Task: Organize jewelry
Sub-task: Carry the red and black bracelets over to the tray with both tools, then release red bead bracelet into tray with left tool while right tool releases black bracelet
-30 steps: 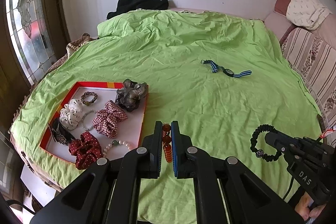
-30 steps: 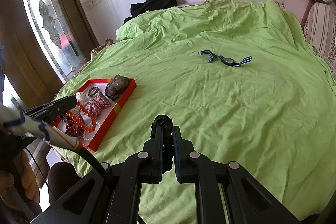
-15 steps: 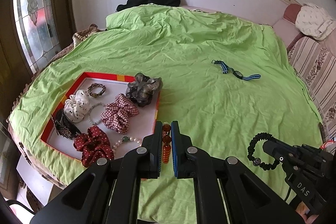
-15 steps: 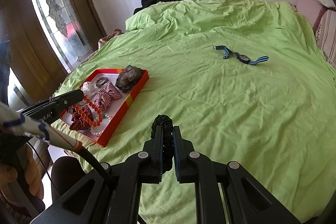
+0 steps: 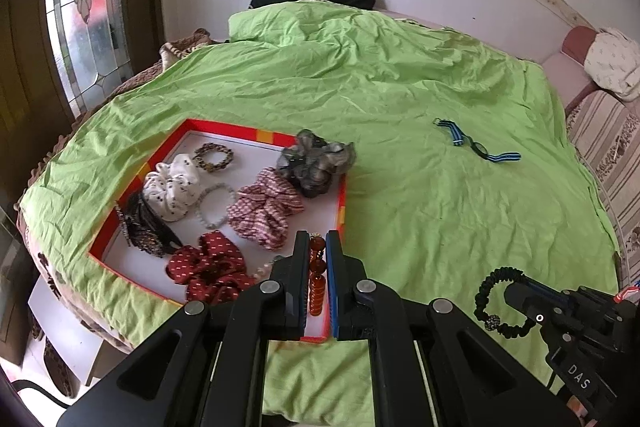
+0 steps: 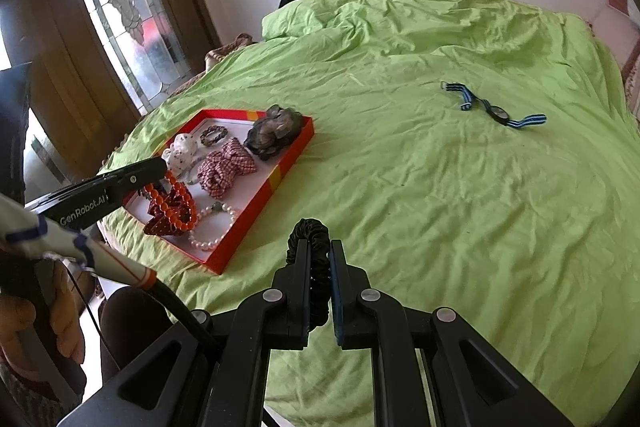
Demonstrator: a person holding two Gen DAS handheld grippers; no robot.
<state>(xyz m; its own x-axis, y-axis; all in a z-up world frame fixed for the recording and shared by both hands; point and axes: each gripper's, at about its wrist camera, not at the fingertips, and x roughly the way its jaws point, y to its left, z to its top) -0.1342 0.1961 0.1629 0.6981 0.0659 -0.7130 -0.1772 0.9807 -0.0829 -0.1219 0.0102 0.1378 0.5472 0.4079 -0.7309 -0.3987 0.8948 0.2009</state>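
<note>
The left tool (image 5: 318, 267) is clamped narrow on an orange bead bracelet (image 5: 316, 283), which hangs between its pads just above the near right corner of the red tray (image 5: 342, 211). The right tool (image 6: 320, 267) is also pinched tight, on a black braided bracelet (image 6: 310, 231); in the left view this loop (image 5: 502, 301) hangs free over the green bed sheet (image 5: 420, 207), to the right of the tray and apart from it.

The tray lies on the bed near its left edge and already holds 4 scrunchies, among them a dark red dotted one (image 5: 208, 267) and a checked one (image 5: 264, 211), and a pearl bracelet (image 6: 212, 227) near the front. A striped watch (image 5: 476, 147) lies alone on the sheet, well apart from the tray.

I judge that the step in hand is to bring both bracelets into the tray. To do it well, I would lower the orange one over the bare white floor at the near right corner, not on the dotted scrunchie, and open the pads only when the beads are close to the floor, so they do not bounce over the low rim. The black one should go in 2nd, to avoid that the 2 tools collide. The watch remains for later.
</note>
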